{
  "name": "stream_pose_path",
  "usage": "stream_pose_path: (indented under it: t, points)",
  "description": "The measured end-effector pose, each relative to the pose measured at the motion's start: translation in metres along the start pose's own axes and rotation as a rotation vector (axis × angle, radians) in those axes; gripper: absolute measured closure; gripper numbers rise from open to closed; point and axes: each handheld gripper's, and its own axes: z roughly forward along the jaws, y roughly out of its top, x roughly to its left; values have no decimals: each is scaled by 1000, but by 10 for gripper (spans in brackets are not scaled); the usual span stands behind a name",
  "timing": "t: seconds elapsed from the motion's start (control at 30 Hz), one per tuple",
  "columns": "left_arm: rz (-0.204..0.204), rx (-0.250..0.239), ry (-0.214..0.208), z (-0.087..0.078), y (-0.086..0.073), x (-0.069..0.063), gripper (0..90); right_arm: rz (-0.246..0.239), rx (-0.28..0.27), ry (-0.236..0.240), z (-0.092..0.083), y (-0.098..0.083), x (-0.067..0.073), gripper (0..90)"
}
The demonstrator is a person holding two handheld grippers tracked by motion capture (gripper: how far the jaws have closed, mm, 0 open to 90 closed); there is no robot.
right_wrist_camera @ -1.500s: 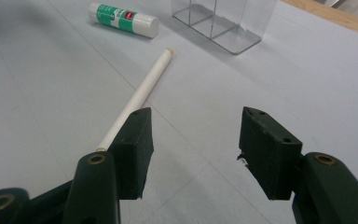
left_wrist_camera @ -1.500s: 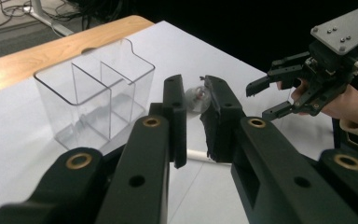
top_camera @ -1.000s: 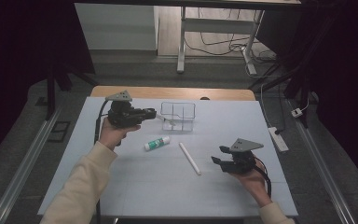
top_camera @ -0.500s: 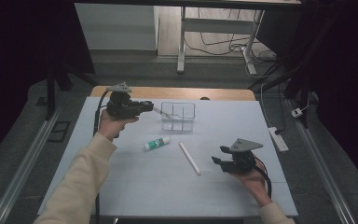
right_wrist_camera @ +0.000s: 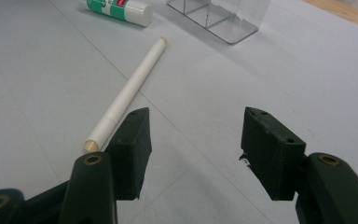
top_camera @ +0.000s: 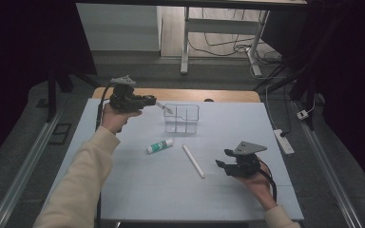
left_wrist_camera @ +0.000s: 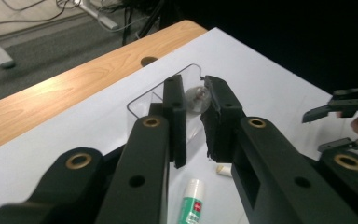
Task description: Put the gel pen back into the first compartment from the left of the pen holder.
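Two grippers are mine to speak for. My left gripper (top_camera: 148,99) sits in the upper left of the high view, raised off the table, its jaws clenched on a small clear rod-like piece (top_camera: 164,107) — in the left gripper view I see its rounded, glassy end (left_wrist_camera: 196,94) pinched between my pads. What exactly it is I cannot tell. Its tip reaches toward the upper left corner of the clear divided box (top_camera: 182,118), which stands upright in the upper middle of the high view on the pale table (top_camera: 138,185). The box's compartments look empty as far as I can see through the walls.

My right gripper (top_camera: 224,159) rests low in the lower right of the high view, jaws released and standing apart with nothing between them. In the right gripper view the white stick (right_wrist_camera: 128,88) lies just beyond my left-hand jaw, running up toward the top of the frame. The green-and-white glue stick (top_camera: 160,146) lies on its side left of the white stick (top_camera: 193,161), below the box — both outside it.
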Motion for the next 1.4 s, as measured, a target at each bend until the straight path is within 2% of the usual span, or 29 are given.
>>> stream_pose_path:
  t: [0.3, 0.5, 0.9, 0.93, 0.97, 1.0, 1.07, 1.17, 1.4]
  points:
    - [-1, 45, 40, 18, 11, 6, 795, 5, 5, -6, 0, -1, -1, 415]
    - [-15, 77, 51, 28, 11, 13, 794, -1, 9, -4, 1, -2, -1, 414]
    - [-13, 73, 55, 36, 13, 13, 782, 5, 19, 1, 3, -2, -1, 413]
    - [-8, 70, 60, 38, 13, 12, 740, 5, 19, 1, 4, -2, -1, 413]
    - [-11, 68, 70, 38, 13, 11, 632, 5, 21, -2, 4, -2, -1, 413]
    - [-13, 62, 80, 39, 13, 10, 560, 4, 22, -2, 4, -3, -1, 412]
    - [-14, 47, 78, 37, 13, 9, 482, 3, 23, -4, 3, -3, -1, 412]
    - [-13, 33, 73, 34, 12, 8, 442, 10, 22, -1, 4, -4, -2, 411]
    - [13, 28, 51, 26, 1, 1, 448, 3, 23, 1, 4, -4, -1, 411]
